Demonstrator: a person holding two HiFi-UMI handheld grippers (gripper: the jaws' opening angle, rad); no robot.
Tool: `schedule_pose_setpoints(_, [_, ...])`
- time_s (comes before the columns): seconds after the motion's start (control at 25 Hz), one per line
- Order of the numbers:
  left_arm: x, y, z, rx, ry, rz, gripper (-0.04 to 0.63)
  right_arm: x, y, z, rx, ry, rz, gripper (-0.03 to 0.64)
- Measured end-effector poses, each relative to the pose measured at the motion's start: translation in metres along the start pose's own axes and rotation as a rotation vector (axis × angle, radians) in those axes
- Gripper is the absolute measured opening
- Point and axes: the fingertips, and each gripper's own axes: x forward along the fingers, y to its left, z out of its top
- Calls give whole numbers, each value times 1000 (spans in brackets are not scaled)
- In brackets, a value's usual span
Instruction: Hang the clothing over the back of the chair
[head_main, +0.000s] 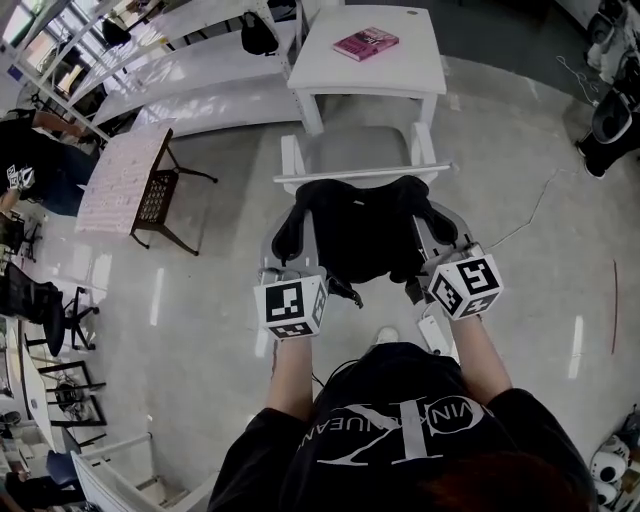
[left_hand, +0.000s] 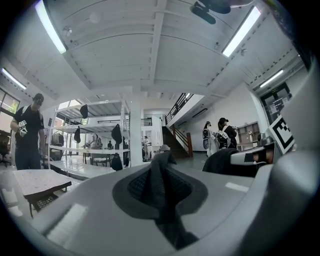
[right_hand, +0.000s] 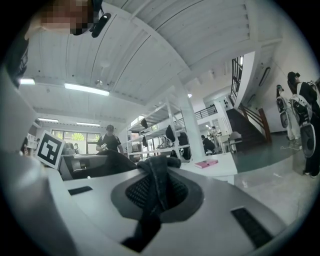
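A black garment is stretched between my two grippers, its middle sagging. My left gripper is shut on one corner, and the dark fabric is pinched between the grey jaws of my left gripper. My right gripper is shut on the other corner, where a bunched fold of fabric sits in the jaws of my right gripper. A white chair stands just beyond, its back rail along the garment's upper edge. Whether the cloth touches the rail I cannot tell.
A white table with a pink book stands behind the chair. A small wooden table with a patterned top is at the left. Long white shelving runs at the back left, with people near it. A cable lies on the floor at the right.
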Motion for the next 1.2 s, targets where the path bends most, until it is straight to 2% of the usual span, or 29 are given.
schedule_pose_setpoints(0.28, [42, 11, 36, 4, -79, 2, 38, 47, -7, 40, -31, -62, 26, 21])
schedule_pose_setpoints(0.48, [62, 22, 87, 16, -162, -22, 38, 77, 1, 86, 0, -127, 69, 21])
schedule_pose_setpoints(0.76, [99, 38, 150, 28, -276, -37, 38, 117, 7, 149, -29, -225, 85, 21])
schedule_pose_setpoints(1.0, [128, 54, 201, 46, -371, -69, 38, 149, 5, 202, -23, -316, 66, 21])
schedule_pose_setpoints(1.2, [163, 63, 226, 92, -413, -80, 38, 185, -6, 224, -97, -334, -6, 21])
